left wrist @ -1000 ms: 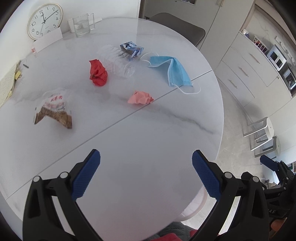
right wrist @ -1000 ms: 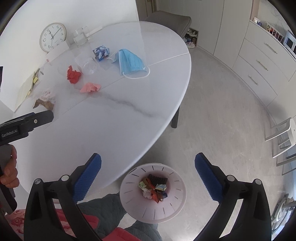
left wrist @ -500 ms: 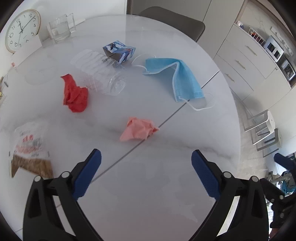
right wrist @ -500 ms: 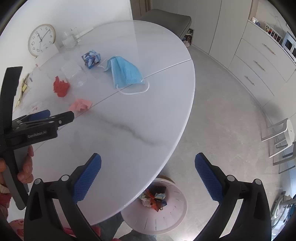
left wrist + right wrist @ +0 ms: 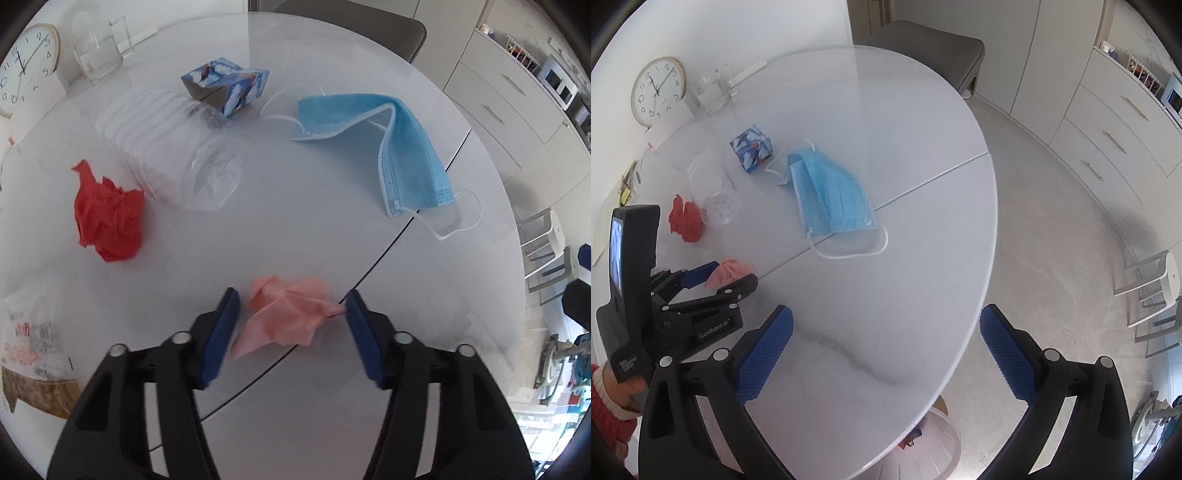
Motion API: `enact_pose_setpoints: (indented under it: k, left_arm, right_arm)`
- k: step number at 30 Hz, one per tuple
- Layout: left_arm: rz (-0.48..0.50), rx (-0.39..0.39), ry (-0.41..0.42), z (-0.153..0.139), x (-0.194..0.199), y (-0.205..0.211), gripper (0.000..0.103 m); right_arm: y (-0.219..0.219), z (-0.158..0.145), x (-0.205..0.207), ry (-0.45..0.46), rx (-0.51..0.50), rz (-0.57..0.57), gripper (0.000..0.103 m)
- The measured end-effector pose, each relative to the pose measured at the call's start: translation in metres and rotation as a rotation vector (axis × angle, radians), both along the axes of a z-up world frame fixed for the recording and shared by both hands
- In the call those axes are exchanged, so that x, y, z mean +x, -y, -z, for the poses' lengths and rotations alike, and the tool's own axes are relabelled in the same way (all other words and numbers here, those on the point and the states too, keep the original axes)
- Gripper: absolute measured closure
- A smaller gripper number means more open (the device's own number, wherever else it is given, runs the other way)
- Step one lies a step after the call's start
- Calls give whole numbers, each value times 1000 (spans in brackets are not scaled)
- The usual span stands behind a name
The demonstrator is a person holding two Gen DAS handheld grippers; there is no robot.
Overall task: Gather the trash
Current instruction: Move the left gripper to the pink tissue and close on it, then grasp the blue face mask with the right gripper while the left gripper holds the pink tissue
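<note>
A crumpled pink paper [image 5: 286,314] lies on the white table [image 5: 314,221], between the fingers of my left gripper [image 5: 291,306], which is open around it and partly closed in. It also shows in the right wrist view [image 5: 729,271]. Farther back lie a red paper wad [image 5: 107,218], a clear plastic cup [image 5: 173,155] on its side, a blue patterned carton [image 5: 227,88] and a blue face mask [image 5: 399,147]. My right gripper [image 5: 886,328] is open and empty above the table's near edge.
A snack bag [image 5: 33,369] lies at the left. A glass [image 5: 98,55] and a clock [image 5: 26,62] stand at the back. A white trash bin [image 5: 923,450] with trash sits on the floor under the table's edge. A grey chair [image 5: 923,51] stands behind the table.
My left gripper has moved forward and down to the pink paper and its fingers have narrowed around it. The right gripper has shifted over the table edge, so the bin is mostly hidden.
</note>
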State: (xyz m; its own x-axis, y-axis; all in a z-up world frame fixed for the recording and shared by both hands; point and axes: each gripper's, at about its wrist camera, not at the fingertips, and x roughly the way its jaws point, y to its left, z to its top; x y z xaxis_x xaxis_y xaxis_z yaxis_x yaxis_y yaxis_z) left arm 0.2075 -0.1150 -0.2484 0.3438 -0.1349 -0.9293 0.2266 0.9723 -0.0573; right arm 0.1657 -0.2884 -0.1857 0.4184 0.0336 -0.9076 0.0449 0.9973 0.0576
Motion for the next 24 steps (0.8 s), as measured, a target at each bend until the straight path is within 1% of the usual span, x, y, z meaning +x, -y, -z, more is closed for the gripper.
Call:
enact_pose_setpoints:
  k: [6, 11, 15, 19, 24]
  left_arm:
    - [-8, -14, -8, -5, 0, -1, 54]
    - [-28, -32, -7, -22, -6, -9, 54]
    - [-50, -47, -4, -37, -11, -20, 54]
    - [-66, -43, 10, -47, -16, -32, 54]
    - [-97, -51, -1, -52, -21, -49, 54]
  right_arm:
    - [-11, 5, 23, 1, 3, -49, 3]
    - [-18, 8, 40, 1, 4, -75, 3]
    - [-23, 14, 50, -9, 24, -97, 3]
    - [-33, 19, 64, -10, 17, -141, 3]
    - [-50, 28, 92, 5, 9, -200, 3]
